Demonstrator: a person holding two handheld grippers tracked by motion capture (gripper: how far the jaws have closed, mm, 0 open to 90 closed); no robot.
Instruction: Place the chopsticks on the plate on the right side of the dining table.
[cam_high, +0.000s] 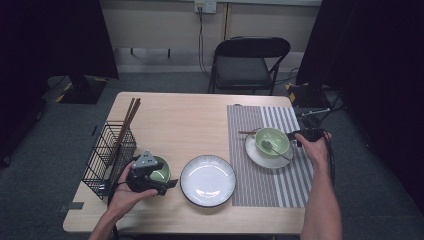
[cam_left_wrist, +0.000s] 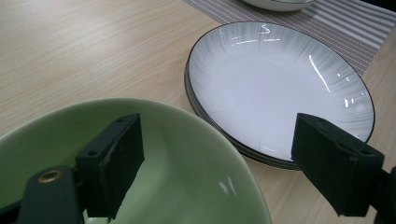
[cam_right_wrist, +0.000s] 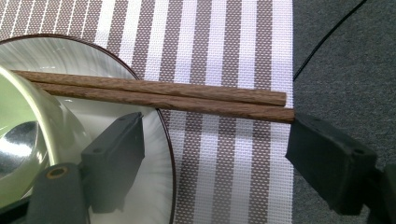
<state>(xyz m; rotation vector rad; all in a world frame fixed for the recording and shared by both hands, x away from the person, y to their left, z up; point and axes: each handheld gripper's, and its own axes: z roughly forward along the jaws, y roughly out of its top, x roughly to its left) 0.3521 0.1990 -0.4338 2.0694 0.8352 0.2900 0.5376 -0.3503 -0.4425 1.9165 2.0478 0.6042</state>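
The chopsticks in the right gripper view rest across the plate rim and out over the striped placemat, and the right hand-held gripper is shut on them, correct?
Not quite. The right hand-held gripper is open, its jaws wide apart below the chopsticks, as the right gripper view shows. They do rest across the plate rim, over the striped placemat.

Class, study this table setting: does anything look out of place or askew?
One thing stands out: the chopsticks lie across the rim of the saucer under the green bowl, tips overhanging the striped placemat, rather than flat beside it. Nothing looks spilled or broken.
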